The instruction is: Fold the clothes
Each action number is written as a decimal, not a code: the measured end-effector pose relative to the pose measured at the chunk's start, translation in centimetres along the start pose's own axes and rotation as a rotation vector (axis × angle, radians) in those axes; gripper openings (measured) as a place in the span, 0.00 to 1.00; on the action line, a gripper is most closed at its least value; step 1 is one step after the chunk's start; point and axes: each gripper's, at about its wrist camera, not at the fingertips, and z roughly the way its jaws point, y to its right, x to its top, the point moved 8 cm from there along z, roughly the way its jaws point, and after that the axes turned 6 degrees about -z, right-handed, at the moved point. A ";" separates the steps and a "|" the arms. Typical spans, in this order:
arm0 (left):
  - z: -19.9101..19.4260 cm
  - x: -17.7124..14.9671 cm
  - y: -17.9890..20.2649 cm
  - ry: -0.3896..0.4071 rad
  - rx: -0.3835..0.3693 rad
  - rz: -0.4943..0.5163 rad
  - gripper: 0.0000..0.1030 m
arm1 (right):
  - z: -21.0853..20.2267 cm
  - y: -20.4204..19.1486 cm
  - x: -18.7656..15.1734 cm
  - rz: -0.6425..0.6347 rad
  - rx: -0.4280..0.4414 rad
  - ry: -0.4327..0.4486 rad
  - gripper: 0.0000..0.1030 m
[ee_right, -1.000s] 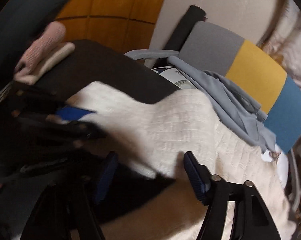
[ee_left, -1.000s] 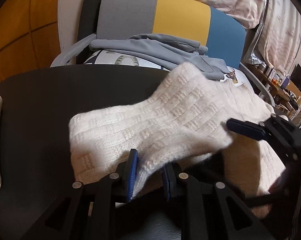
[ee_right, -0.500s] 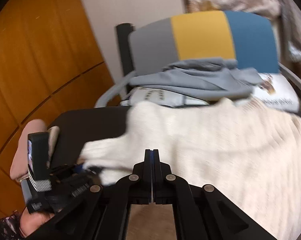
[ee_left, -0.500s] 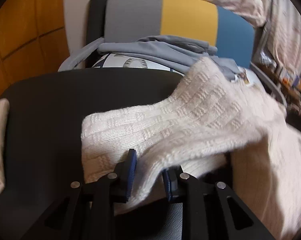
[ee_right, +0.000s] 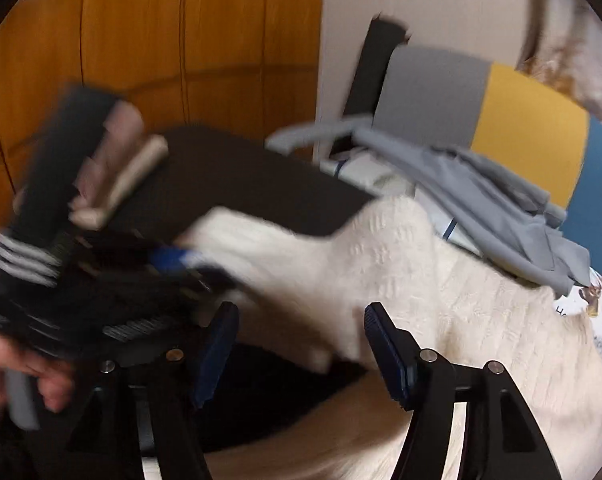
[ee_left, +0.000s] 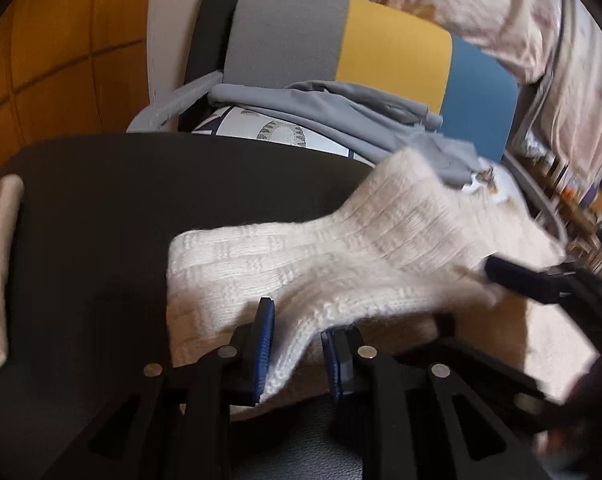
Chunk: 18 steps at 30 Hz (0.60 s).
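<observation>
My left tongs (ee_left: pixel 297 344) pinch a fold of the cream knitted sweater (ee_left: pixel 341 248) between their blue pads. The sweater lies across the dark table (ee_left: pixel 121 200), its sleeve stretched toward the left. To the right, my right tongs (ee_right: pixel 301 344) are opening, pads clear of the knit (the sweater's edge sits between them). Behind stands a grey, yellow and blue chair (ee_left: pixel 381 48) draped with grey clothing (ee_left: pixel 341 108).

I can't read any text here; dark lettering on the white cushion (ee_right: pixel 599 322) starts with what looks like "H", and the rest is too blurred.
</observation>
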 end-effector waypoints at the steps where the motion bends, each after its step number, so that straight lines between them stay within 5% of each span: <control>1: 0.0 0.0 -0.1 0.000 -0.003 0.007 0.22 | 0.4 0.4 -0.1 0.005 0.001 -0.010 0.51; 5: 0.1 -0.3 -0.2 0.002 -0.017 0.021 0.22 | 2.5 1.1 -0.6 -0.014 -0.042 -0.059 0.46; 7: 0.4 -0.5 0.2 -0.006 -0.031 0.006 0.22 | 3.5 1.1 -0.7 -0.006 -0.036 -0.094 0.05; 18: 2.3 -0.2 1.3 0.021 0.104 -0.040 0.24 | -5.0 5.2 1.9 0.309 -0.053 0.202 0.00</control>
